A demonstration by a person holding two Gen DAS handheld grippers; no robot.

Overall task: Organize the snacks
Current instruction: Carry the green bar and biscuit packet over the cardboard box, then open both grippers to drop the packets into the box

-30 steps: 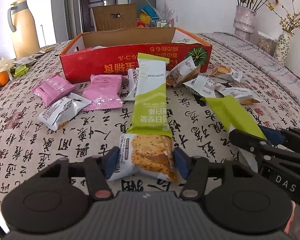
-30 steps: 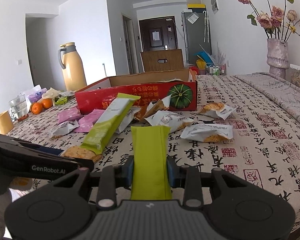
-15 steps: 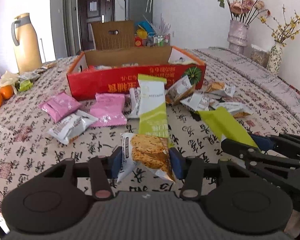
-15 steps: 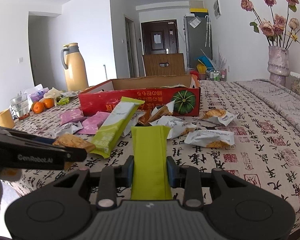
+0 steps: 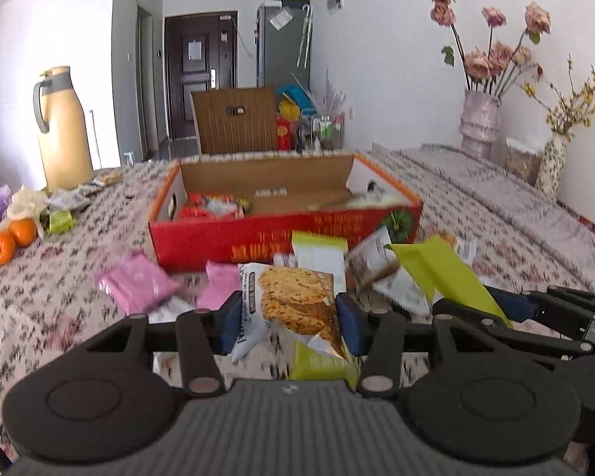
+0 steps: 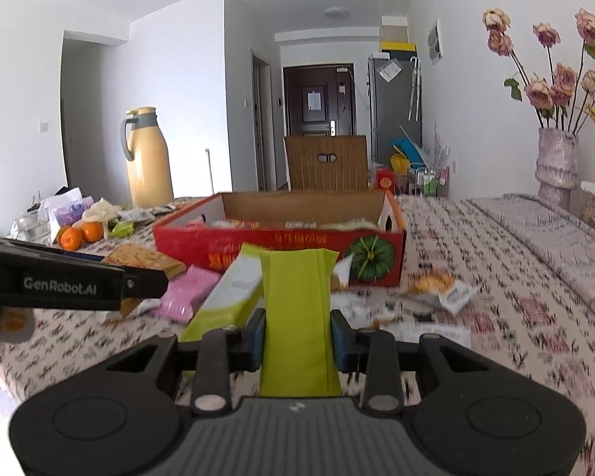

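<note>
Left gripper [image 5: 289,317] clamps a light, crushable biscuit packet [image 5: 293,297] at mid-body; right gripper [image 6: 297,337] pinches a slick green wrapper [image 6: 297,309]; red box [image 6: 277,238] at twelve o'clock

Left hand-held gripper [image 5: 289,319]: matt black plastic body, ribbed grey housing, blue pads that look rubbery. Biscuit pack [image 5: 293,305] between them: glossy crinkled plastic film. Right hand-held gripper [image 6: 297,337]: same build, clamps a lime-green bar wrapper [image 6: 297,309], smooth satin film. Red box [image 5: 285,234]: printed card outside, raw brown corrugated cardboard inside. Tabletop [image 6: 515,297]: woven printed cloth, matt. Flask [image 6: 146,158]: smooth semi-gloss tan plastic, grey handle. Vase [image 6: 555,166]: rough mottled ceramic.
</note>
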